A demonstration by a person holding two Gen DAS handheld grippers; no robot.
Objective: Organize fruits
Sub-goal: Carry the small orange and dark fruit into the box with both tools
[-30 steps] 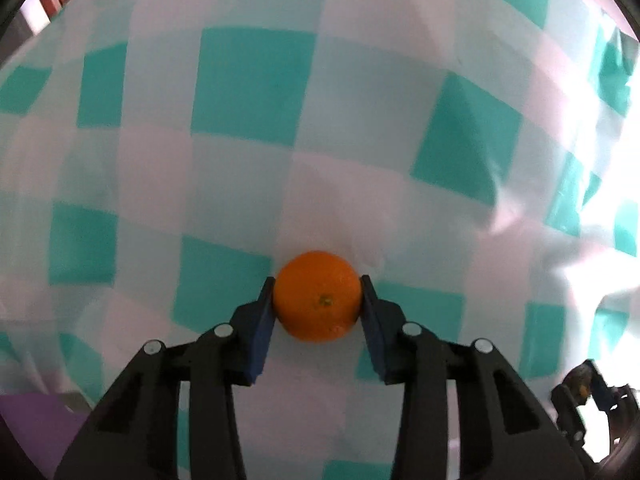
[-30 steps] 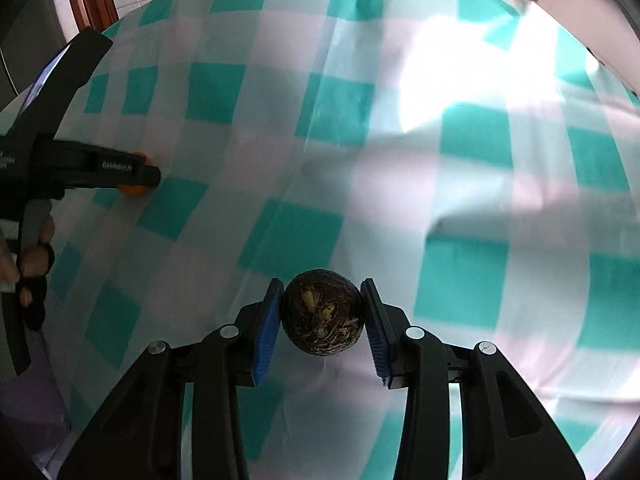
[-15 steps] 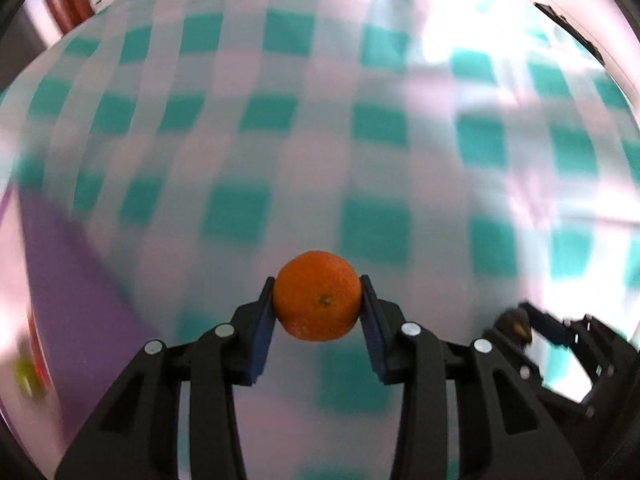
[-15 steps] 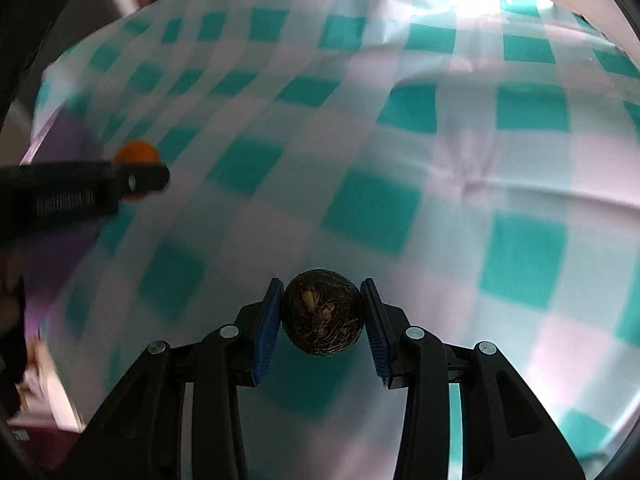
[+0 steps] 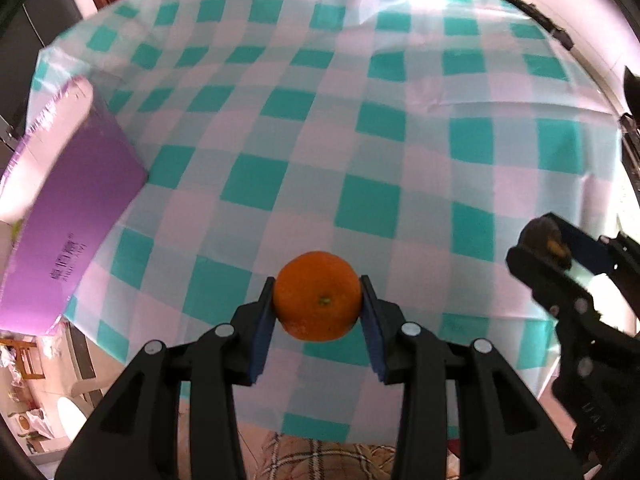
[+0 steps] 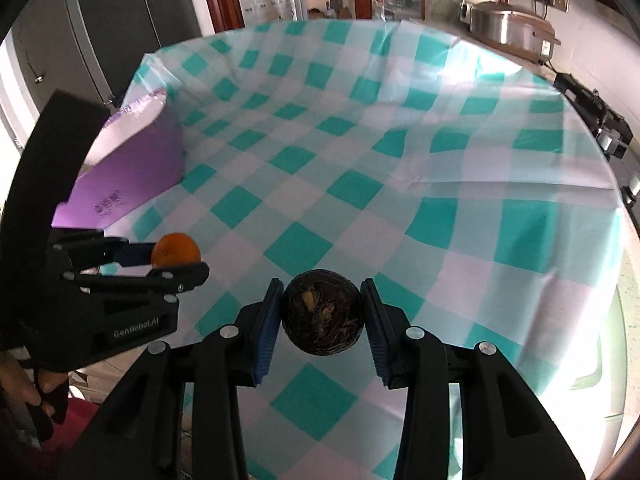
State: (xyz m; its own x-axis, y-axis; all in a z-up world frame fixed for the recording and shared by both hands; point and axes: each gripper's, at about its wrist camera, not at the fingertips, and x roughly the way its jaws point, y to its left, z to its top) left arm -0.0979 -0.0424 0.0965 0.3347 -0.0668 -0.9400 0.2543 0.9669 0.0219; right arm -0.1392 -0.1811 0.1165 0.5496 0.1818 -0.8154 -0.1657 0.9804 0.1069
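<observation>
Left tongs (image 5: 318, 300): pinching orange (image 5: 318, 295), held above table (image 5: 360, 128) near its front edge | Right tongs (image 6: 320, 312): pinching dark round fruit (image 6: 322, 312), also above table | Risk: both fruits are round; a slackened grip or jolt could let either slip out and roll off the edge.

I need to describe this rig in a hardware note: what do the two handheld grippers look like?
Both the left gripper and the right gripper are matte black plastic with angular, cut-out fingers, silver screws and blue ribbed pads. White "GenRobot.AI" lettering marks the left one's side. No cables or sleeves show.
</observation>
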